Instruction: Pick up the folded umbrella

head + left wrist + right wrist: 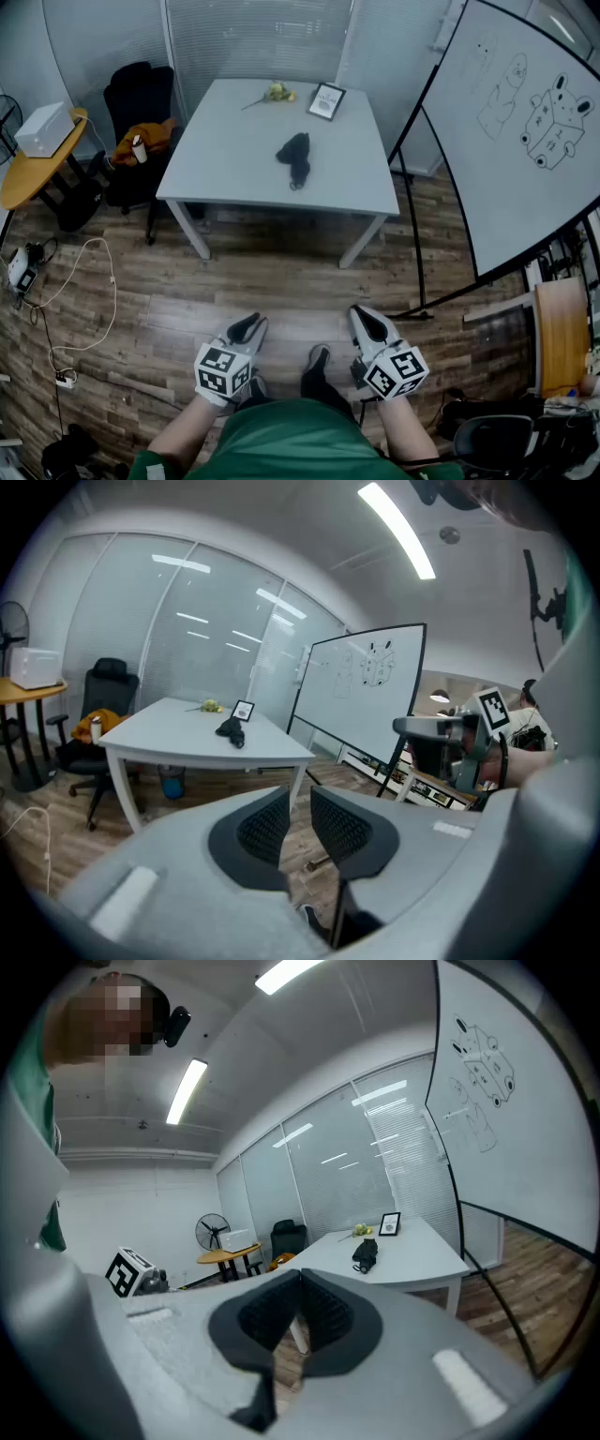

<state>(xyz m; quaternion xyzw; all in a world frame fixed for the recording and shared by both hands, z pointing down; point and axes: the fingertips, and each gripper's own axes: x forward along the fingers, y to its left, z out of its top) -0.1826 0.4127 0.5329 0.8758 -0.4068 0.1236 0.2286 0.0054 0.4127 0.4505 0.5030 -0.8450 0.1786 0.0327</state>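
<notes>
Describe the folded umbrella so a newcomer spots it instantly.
Find the pale table left of the whiteboard. The umbrella lies near its middle, nearer than the framed picture and yellow flower at the far edge. It is the only soft, all-black bundle there.

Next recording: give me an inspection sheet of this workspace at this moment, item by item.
Surface: white table, mostly bare.
Job's things: black folded umbrella lies near the table's middle, nothing touching it.
Clutter: framed picture and a yellowish flower at the table's far edge.
Grippers: left gripper and right gripper both shut and empty, held low over the wooden floor, well short of the table.
Cables: white cable looped on the floor at left.
Surroundings: whiteboard at right; office chair and round wooden table at left.
</notes>
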